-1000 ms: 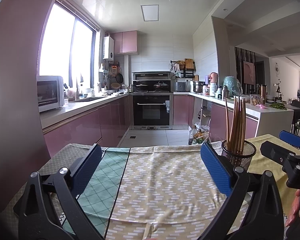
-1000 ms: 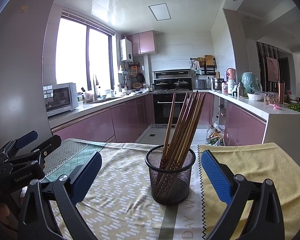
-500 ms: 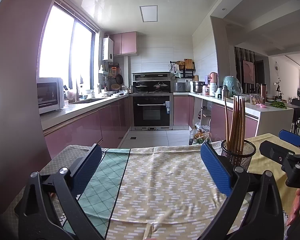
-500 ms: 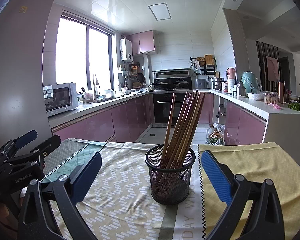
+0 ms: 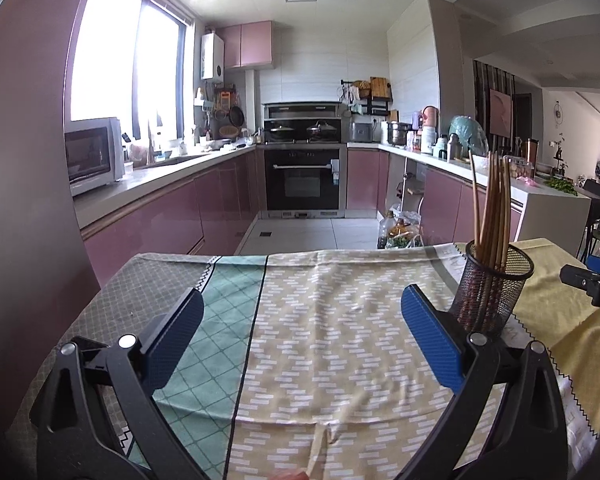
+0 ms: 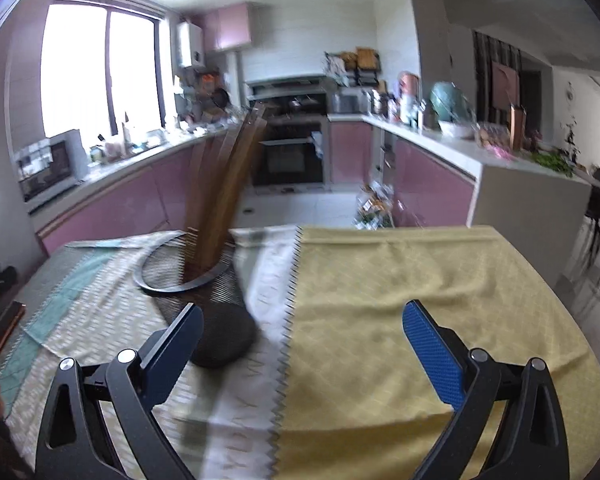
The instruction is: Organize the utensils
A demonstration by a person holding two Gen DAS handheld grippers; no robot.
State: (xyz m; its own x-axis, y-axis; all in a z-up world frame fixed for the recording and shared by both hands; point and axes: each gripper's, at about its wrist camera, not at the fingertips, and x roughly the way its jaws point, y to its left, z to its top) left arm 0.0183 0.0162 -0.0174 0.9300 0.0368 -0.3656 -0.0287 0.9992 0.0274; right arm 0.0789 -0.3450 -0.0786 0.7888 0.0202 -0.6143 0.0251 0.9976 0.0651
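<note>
A black mesh holder (image 5: 492, 288) with several brown wooden chopsticks (image 5: 494, 208) stands upright on the patterned tablecloth (image 5: 320, 320), right of my left gripper (image 5: 304, 332), which is open and empty. In the right wrist view the holder (image 6: 208, 292) and its chopsticks (image 6: 224, 184) are blurred, up and left of my right gripper (image 6: 304, 336), which is open and empty over the yellow part of the cloth (image 6: 420, 280). The right gripper's tip shows at the right edge of the left wrist view (image 5: 592, 276).
The table's far edge drops to the kitchen floor (image 5: 300, 232). Pink cabinets and counters run along both sides, with an oven (image 5: 304, 176) at the back. A white counter (image 6: 532, 184) stands past the table's right corner.
The right wrist view has swung right and tilted down with blur, so the holder now sits at its left. The left gripper has barely moved.
</note>
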